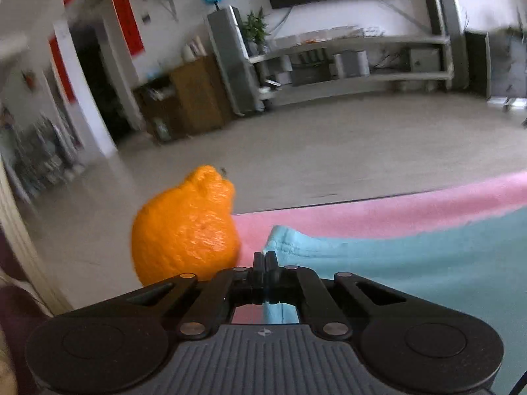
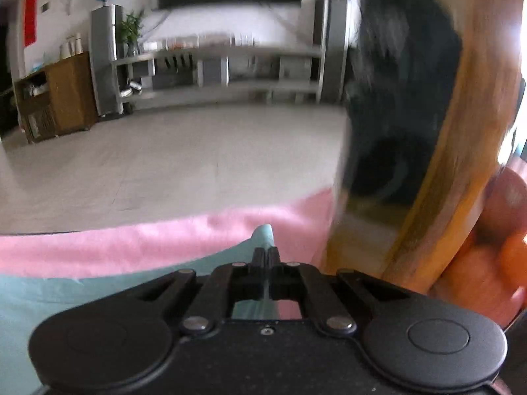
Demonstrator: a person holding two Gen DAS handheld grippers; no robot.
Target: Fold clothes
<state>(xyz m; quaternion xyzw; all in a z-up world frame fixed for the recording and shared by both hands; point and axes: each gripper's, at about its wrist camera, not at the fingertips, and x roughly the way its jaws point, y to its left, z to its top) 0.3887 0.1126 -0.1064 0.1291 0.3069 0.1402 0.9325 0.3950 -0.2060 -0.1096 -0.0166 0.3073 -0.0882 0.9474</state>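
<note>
1. Black left gripper [image 1: 265,258]: fingers pressed together with no gap visible between the tips. A corner of the light blue garment [image 1: 411,273] lies right at the tips; the fold of cloth rises just ahead of them and to their right. Whether cloth is pinched between the pads cannot be told.

2. Black right gripper [image 2: 266,255]: fingers likewise closed tight, tips together. A pointed corner of the light blue garment [image 2: 98,283] pokes up directly beyond the tips. A grip on it cannot be confirmed.

3. Light blue garment: spread flat, running from the left gripper's tips off to the right in the left wrist view, and from the right gripper's tips off to the left in the right wrist view. A stitched hem shows at the left corner.

4. Pink cloth [image 1: 378,212]: lies under the garment and shows as a band beyond its far edge in both views.

5. Orange fruit [image 1: 186,227]: bumpy skin, sits on the pink cloth just left of the left gripper, near the garment's corner.

6. Wooden object [image 2: 438,164]: glossy, blurred, stands just right of the right gripper, with reddish-orange rounded shapes beside it, too blurred to name.

7. Grey floor [image 1: 329,144]: beyond the cloth edge.
</note>
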